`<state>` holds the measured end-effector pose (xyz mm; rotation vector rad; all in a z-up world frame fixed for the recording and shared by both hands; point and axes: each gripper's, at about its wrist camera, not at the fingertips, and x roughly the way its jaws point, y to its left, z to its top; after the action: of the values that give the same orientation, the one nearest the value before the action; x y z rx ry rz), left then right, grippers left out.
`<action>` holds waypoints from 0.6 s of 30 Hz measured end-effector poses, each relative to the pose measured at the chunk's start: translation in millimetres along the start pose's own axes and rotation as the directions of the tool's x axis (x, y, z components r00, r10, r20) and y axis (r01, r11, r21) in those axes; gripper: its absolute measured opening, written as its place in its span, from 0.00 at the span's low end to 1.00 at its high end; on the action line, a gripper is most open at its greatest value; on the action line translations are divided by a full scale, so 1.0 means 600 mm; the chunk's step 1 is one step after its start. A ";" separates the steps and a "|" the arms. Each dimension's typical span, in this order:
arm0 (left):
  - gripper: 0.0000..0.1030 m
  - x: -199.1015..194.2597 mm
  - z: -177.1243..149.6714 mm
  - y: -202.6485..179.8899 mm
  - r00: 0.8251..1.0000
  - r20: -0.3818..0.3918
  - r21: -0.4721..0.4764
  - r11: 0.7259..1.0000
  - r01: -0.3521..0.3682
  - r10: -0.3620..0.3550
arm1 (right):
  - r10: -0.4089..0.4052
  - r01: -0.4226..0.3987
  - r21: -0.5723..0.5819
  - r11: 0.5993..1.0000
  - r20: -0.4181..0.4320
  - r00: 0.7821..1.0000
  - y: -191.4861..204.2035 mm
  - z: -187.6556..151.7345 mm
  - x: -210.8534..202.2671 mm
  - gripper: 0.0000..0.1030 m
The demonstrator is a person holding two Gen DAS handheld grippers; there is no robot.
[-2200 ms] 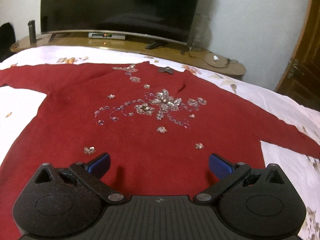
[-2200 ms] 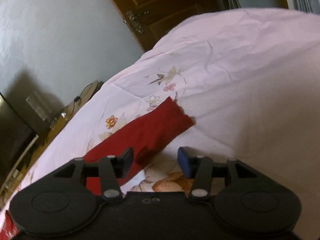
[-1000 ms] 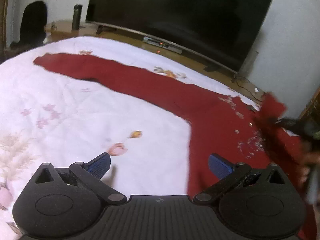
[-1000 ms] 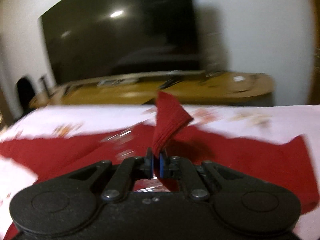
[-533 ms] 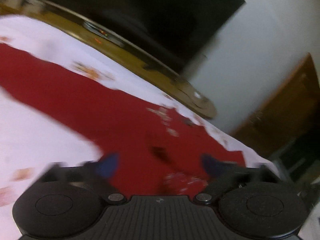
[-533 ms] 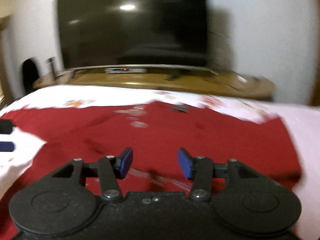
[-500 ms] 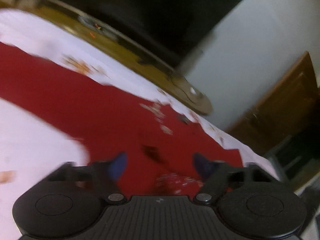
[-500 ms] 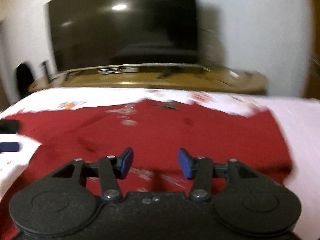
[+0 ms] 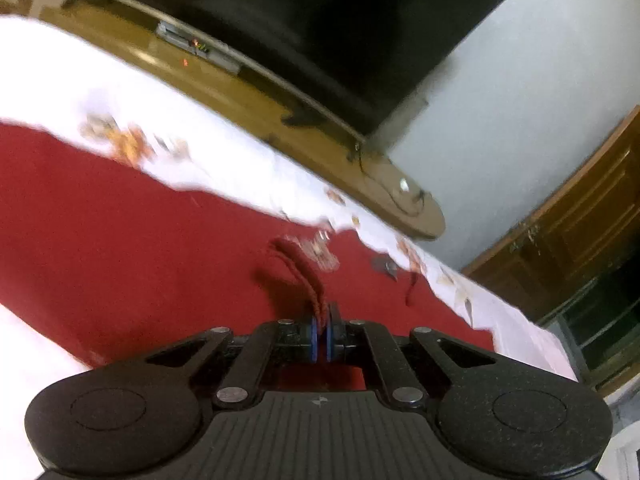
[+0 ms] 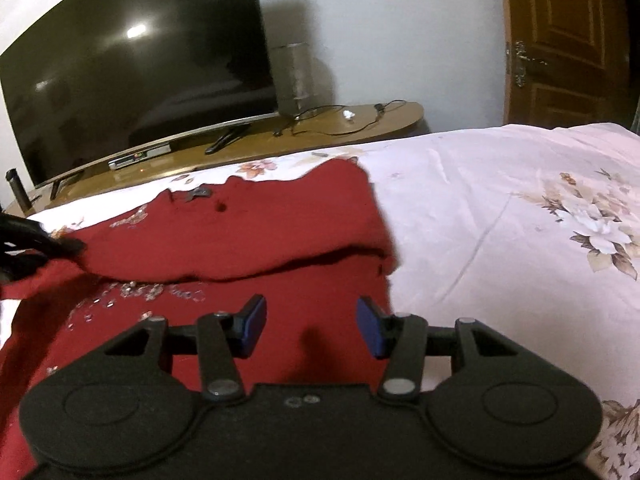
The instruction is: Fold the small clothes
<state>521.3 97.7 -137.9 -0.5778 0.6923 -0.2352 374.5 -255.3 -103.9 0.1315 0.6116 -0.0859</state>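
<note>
My left gripper (image 9: 322, 334) is clenched on a pinch of the red sweater (image 9: 132, 224); right gripper (image 10: 311, 325) released. I'd lift slowly, keeping the fold straight.

a bed (image 10: 500, 208) in a pale floral sheet carries a red sweater (image 10: 280, 224) spread flat.

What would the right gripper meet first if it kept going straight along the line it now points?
Most likely the red sweater: the open right gripper points down at its body, just short of the folded-over sleeve. Depth is hard to judge.
</note>
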 end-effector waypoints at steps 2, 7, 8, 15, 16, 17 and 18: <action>0.03 0.008 0.001 0.014 0.999 -0.043 0.024 0.999 -0.029 0.030 | 0.002 -0.002 0.014 1.000 0.004 1.000 -0.012 0.003 0.006 0.48; 0.04 0.047 -0.017 0.044 0.992 -0.109 0.024 0.998 -0.055 0.057 | -0.007 0.007 0.055 0.998 -0.002 1.000 -0.030 0.026 0.059 0.48; 0.04 0.050 -0.019 0.046 0.993 -0.103 0.017 0.998 -0.053 0.055 | -0.001 0.001 0.077 0.997 0.000 1.000 -0.037 0.039 0.071 0.48; 0.03 0.019 -0.043 0.052 0.997 -0.042 0.032 0.998 -0.057 0.059 | 0.011 0.005 0.184 0.983 -0.085 0.996 -0.100 0.077 0.171 0.18; 0.03 0.007 -0.041 0.049 0.998 -0.015 0.047 0.997 -0.065 0.065 | 0.006 0.017 0.166 0.986 -0.142 0.990 -0.103 0.071 0.191 0.18; 0.03 0.004 -0.042 0.046 0.997 0.007 0.062 0.995 -0.078 0.077 | 0.012 0.003 0.131 0.991 -0.116 0.993 -0.099 0.063 0.190 0.19; 0.03 0.002 -0.041 0.046 0.996 0.009 0.070 0.993 -0.094 0.093 | 0.006 0.004 0.090 0.996 -0.114 0.993 -0.094 0.060 0.188 0.19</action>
<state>506.1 109.5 -169.7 -0.4776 0.7011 -0.1697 480.5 -321.0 -145.2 0.2251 0.7222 -0.1057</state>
